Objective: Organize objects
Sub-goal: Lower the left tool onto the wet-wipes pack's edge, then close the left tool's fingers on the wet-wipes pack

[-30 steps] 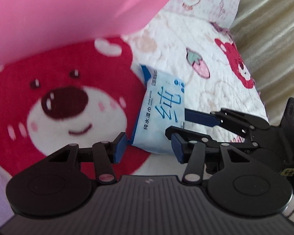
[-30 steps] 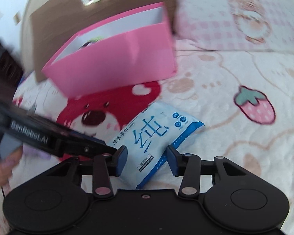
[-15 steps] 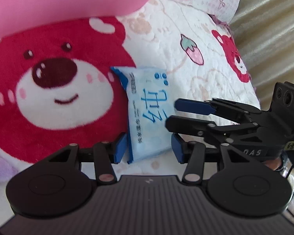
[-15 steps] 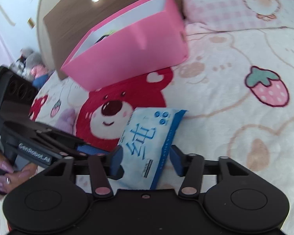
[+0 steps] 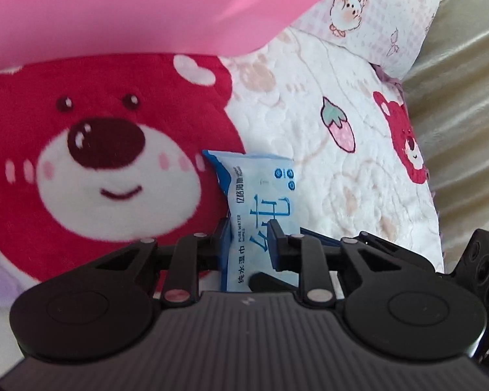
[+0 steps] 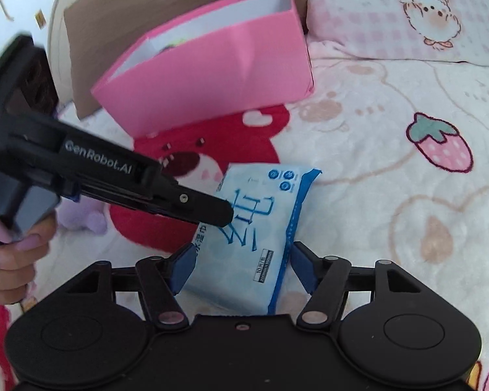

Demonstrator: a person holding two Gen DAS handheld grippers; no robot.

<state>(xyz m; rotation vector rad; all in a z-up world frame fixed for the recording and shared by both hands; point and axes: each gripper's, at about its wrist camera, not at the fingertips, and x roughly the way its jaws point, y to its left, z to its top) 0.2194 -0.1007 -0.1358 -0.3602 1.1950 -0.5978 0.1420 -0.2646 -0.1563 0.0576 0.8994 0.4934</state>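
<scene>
1. Left wrist view: left claw (image 5: pixel 249 244) clamped on the near end of the wet-wipe pack (image 5: pixel 260 208), blue pads pressing its two long sides, jaws having just been closing onto it. Pack lying flat on the bed (image 5: pixel 326 114), at the right edge of the big red bear print (image 5: pixel 107 150), far end pointing toward the pink box (image 5: pixel 130 9) at the head end of the bed. Grip taken low on the pack, probably so it can be lifted and tipped into the box

2. Right wrist view: right claw (image 6: pixel 241 270) standing apart around the same wet-wipe pack (image 6: pixel 260 224), jaws having just been opening, pads on either side with the right one clear of the wrapper, so apparently a hand-over. Left claw (image 6: pixel 220 211) reaching in from the left over the pack, held by a hand (image 6: pixel 13 254). Pink box (image 6: pixel 212 75) open-topped beyond the pack, in front of a brown headboard (image 6: pixel 114 16), beside a pillow (image 6: pixel 407 16); likely the place meant for the pack
</scene>
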